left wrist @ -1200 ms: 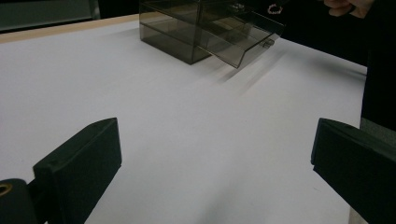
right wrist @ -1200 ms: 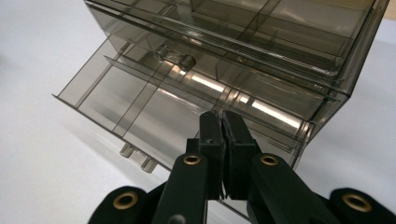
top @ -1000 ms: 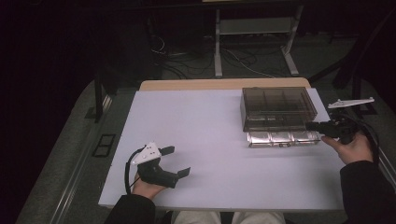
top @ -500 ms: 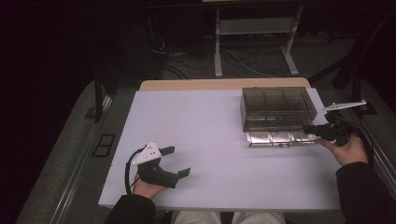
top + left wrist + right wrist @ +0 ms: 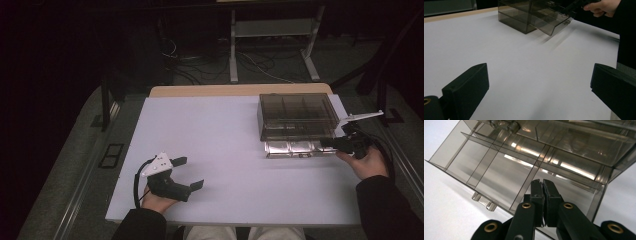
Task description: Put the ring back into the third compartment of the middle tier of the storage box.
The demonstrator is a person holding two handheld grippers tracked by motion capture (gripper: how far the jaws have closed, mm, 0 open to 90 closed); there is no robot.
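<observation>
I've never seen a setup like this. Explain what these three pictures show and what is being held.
A person sits at a white table with a hand-held two-jaw tool in each hand. One picture is taken from above; the other two come from cameras riding on each tool. The left gripper rests near the table's front edge, jaws open and empty. The right gripper has its jaws shut on the front wall of a smoky clear drawer, which stands pulled partway out of a small clear drawer box.
</observation>
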